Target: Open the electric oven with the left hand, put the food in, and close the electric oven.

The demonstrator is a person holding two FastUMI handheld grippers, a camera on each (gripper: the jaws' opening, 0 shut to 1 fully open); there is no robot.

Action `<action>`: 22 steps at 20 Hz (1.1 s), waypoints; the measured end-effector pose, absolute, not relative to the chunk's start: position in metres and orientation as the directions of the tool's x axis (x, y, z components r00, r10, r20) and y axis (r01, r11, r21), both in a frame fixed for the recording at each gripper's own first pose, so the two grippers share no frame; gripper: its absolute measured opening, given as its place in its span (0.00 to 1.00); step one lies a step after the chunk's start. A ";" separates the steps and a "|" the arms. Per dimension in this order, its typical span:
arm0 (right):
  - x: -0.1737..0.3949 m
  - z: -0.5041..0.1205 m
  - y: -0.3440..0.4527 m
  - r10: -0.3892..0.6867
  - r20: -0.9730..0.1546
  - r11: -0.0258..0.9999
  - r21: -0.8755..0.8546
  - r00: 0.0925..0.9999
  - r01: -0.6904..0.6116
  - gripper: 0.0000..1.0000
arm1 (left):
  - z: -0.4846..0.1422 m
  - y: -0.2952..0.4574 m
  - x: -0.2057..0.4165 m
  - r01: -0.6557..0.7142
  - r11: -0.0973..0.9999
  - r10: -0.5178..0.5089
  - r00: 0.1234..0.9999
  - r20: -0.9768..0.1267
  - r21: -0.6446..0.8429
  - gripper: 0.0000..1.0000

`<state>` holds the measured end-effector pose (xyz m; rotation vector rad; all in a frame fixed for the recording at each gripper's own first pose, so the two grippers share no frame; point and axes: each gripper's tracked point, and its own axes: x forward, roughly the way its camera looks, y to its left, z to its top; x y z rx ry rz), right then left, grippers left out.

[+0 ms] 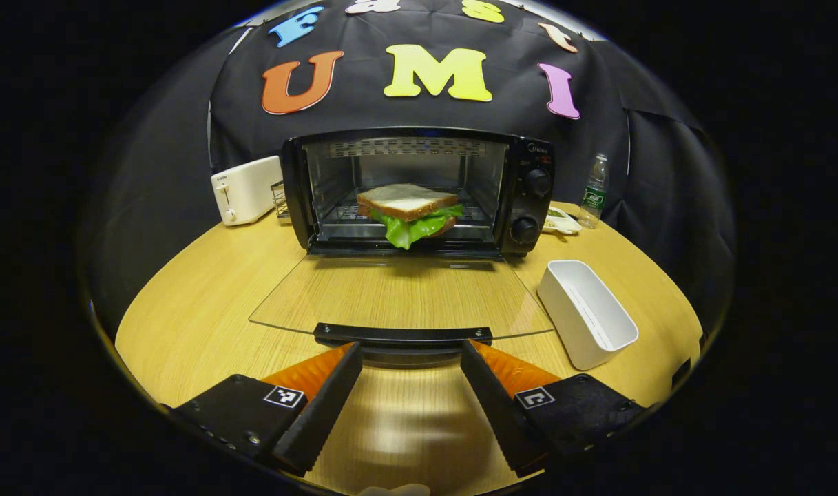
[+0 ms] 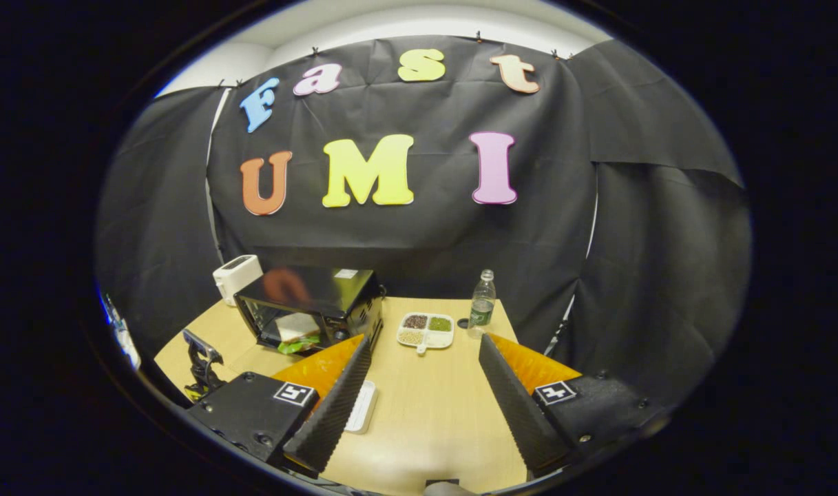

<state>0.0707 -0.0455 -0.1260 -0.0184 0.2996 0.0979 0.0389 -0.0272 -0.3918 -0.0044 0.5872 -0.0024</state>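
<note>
The black electric oven stands open at the back of the round wooden table. Its glass door lies flat toward me. A sandwich with lettuce hanging out rests on the rack inside. My left gripper is open, its fingertips just short of the door's black handle, with nothing between them. From high on the right, the right gripper view shows the oven with the sandwich inside. My right gripper hangs open and empty above the table.
A white oblong tub lies right of the door. A white toaster stands left of the oven, and a water bottle and a small dish stand to its right. A divided dish of grains sits near the bottle.
</note>
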 end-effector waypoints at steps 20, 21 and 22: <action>0.083 -0.111 -0.049 0.117 -0.263 0.993 0.058 0.958 -0.105 1.00 | -0.335 -0.025 0.057 0.013 1.000 -0.009 0.850 -0.526 0.002 0.97; 0.083 -0.111 -0.049 0.117 -0.262 0.993 0.062 0.958 -0.105 0.96 | -0.327 -0.023 0.062 0.008 1.000 -0.007 0.855 -0.519 0.000 0.97; 0.083 -0.109 -0.051 0.118 -0.257 0.992 0.066 0.959 -0.105 0.96 | -0.320 -0.023 0.067 0.006 1.000 -0.007 0.860 -0.510 -0.004 0.97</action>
